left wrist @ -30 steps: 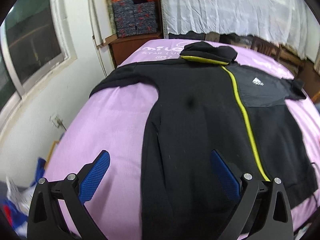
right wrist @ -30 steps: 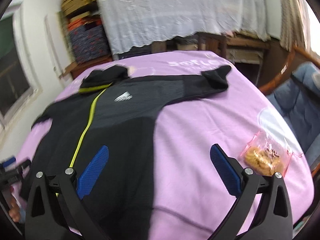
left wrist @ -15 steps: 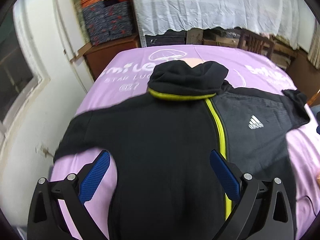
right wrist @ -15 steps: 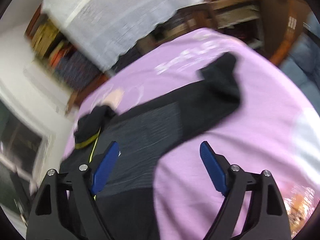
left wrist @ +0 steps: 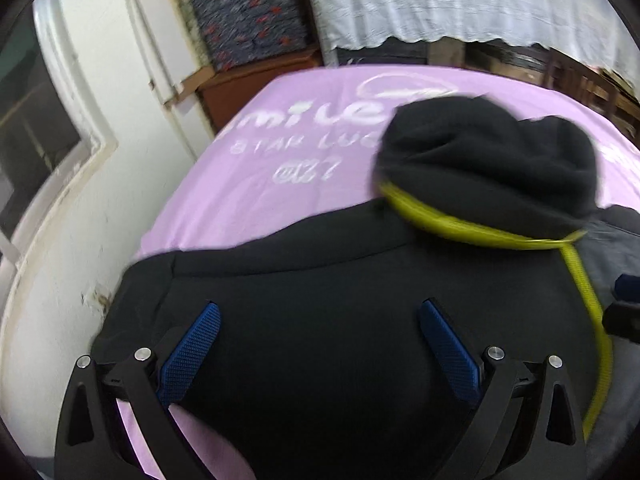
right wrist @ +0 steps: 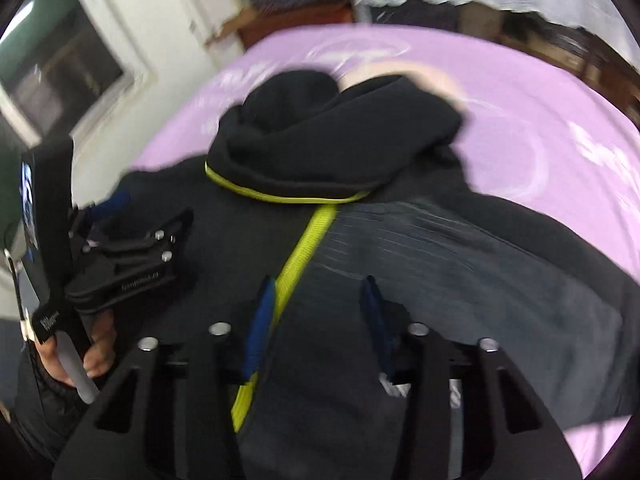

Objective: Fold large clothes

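A black hooded jacket (left wrist: 328, 280) with a yellow zip (left wrist: 588, 300) lies spread face up on the purple sheet (left wrist: 256, 184), its hood (left wrist: 488, 168) bunched at the top. My left gripper (left wrist: 320, 328) hangs open and wide over the jacket's left shoulder, nothing pinched between its fingers. My right gripper (right wrist: 318, 304) is over the chest just right of the zip (right wrist: 304, 248), below the hood (right wrist: 320, 140). Its jaws are closing, with a hump of black jacket cloth between the pads. In the right wrist view the left gripper (right wrist: 120, 216) shows at the left, held by a hand (right wrist: 80, 360).
The bed's left edge runs along a white wall (left wrist: 80, 240) with a window. A wooden cabinet (left wrist: 256, 84) with stacked boxes and a white draped cloth (left wrist: 460, 0) stand behind the head of the bed.
Both grippers have travelled up the jacket toward the hood. The right one swung from the right sleeve to the chest by the zip, and its jaws narrowed. The left stayed wide.
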`<control>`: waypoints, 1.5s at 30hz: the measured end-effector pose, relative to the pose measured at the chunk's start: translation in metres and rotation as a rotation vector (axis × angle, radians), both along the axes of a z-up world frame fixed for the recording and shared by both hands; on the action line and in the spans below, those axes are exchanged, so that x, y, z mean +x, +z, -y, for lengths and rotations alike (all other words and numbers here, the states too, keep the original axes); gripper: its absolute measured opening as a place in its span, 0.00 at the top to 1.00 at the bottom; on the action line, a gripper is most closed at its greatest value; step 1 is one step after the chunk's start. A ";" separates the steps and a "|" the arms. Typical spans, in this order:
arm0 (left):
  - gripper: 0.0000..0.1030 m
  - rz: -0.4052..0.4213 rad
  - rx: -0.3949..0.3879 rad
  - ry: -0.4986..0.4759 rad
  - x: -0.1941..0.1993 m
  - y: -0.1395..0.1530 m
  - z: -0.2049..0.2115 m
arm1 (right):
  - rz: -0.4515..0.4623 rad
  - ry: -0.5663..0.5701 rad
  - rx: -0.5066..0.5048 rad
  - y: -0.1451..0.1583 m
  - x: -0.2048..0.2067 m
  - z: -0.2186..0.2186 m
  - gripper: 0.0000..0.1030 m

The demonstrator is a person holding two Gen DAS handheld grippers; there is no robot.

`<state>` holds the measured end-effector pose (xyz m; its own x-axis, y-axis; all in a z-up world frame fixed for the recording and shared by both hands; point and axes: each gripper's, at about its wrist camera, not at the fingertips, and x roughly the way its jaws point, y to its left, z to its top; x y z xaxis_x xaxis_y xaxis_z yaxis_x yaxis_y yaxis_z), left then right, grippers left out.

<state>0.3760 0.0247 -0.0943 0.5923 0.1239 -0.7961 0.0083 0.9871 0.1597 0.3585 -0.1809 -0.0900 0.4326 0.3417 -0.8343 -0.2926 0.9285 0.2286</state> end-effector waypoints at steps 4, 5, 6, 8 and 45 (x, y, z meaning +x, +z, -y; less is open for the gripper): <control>0.03 0.028 -0.170 0.031 0.009 0.010 -0.029 | 0.039 0.070 -0.117 0.000 0.042 -0.034 0.65; 0.03 0.015 -0.180 0.042 0.012 0.009 -0.032 | 0.060 0.052 -0.103 0.007 0.059 -0.033 0.67; 0.03 -0.001 -0.191 0.045 0.015 0.006 -0.032 | 0.098 -0.010 -0.099 0.017 0.077 -0.027 0.71; 0.03 0.001 -0.180 0.042 0.015 0.007 -0.030 | 0.163 -0.275 -0.047 0.040 0.116 0.011 0.71; 0.03 0.052 -0.051 0.435 0.012 0.025 -0.154 | 0.028 -1.126 0.265 -0.020 -0.159 0.397 0.76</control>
